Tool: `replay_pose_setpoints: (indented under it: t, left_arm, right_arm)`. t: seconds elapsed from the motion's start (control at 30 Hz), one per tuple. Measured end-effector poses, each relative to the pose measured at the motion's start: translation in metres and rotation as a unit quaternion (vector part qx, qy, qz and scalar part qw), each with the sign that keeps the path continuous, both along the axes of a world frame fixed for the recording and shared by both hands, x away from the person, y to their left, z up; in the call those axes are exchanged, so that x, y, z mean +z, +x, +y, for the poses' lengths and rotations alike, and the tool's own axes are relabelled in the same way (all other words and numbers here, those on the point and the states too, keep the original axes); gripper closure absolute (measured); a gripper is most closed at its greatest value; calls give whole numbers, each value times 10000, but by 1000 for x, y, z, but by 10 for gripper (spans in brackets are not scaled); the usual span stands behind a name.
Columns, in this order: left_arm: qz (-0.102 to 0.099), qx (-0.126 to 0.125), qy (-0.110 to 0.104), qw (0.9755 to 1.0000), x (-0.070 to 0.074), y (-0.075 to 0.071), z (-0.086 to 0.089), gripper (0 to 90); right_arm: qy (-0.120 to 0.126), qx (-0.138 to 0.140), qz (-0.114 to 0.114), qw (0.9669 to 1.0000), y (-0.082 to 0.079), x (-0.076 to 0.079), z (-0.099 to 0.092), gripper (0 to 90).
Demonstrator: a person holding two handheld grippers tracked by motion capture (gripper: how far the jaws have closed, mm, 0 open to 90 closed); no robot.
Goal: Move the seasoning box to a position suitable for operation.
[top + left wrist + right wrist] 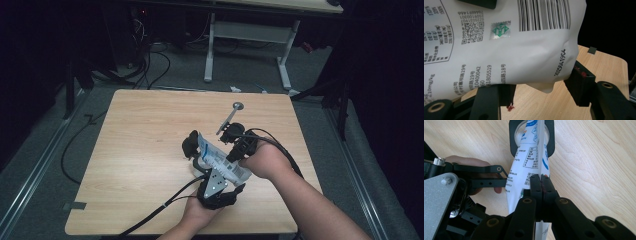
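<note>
A white pouch [220, 161] with blue print and a barcode hangs tilted over the middle of the wooden table [140, 150]. My left gripper [209, 170] comes up from the near edge. Its jaws press on the pouch's [499, 45] two sides in the left gripper view, around its lower part [544, 92]. My right gripper [231, 156] comes in from the right, shut on the pouch's thin side seam [541, 186]. The pouch's [529, 160] far end points into a round metal cup in a black holder [512, 142], which stands left of the grippers [190, 145].
A thin grey rod with a round end [235, 107] is on the table behind the right gripper. Cables trail from both grippers over the near edge. White desk legs [284, 65] and floor cables lie beyond the table's far edge.
</note>
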State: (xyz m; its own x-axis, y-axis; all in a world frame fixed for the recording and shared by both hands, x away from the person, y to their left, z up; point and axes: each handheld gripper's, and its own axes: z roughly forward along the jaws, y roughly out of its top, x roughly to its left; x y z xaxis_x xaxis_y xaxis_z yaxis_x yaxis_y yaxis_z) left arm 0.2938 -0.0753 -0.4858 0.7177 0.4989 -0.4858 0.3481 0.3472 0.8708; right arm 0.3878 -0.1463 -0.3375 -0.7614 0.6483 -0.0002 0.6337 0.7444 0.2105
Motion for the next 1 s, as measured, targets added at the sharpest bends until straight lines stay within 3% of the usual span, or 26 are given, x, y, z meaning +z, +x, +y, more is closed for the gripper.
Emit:
replay_pose_setpoints:
  t: [1.0]
  left_arm:
    - [8,26,-69,10000,1,1,-1,470]
  right_arm:
    - [-27,-7,-27,10000,1,0,3,900]
